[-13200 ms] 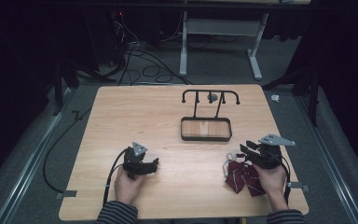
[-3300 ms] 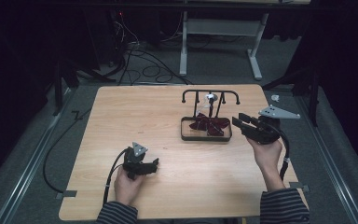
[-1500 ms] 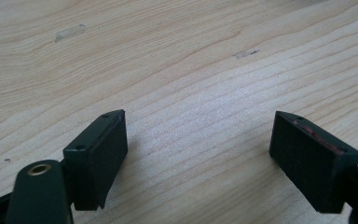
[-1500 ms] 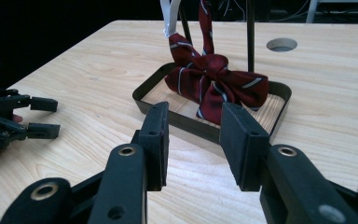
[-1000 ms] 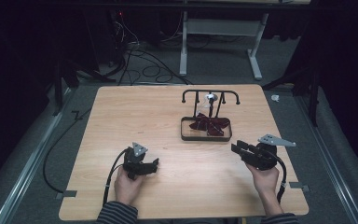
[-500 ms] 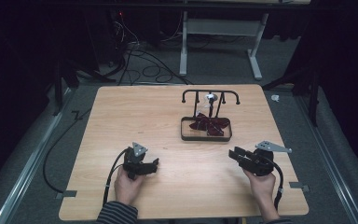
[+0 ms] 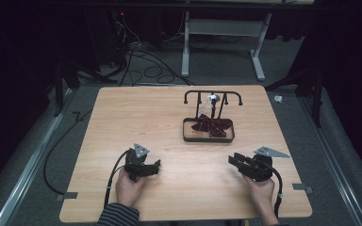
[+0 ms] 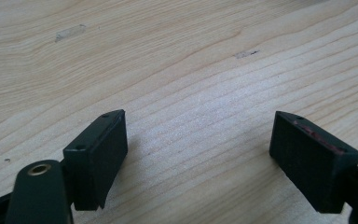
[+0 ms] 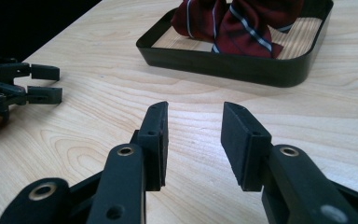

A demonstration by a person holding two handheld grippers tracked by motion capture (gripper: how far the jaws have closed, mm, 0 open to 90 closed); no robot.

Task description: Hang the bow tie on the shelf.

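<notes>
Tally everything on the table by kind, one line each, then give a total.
Dark red striped cloth: 1
Black tray with rack: 1
Hand-held claws, left and right: 2
Total: 4

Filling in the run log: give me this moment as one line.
left tongs: open, empty, on table | right tongs: open, empty | striped tie: in black tray
</notes>
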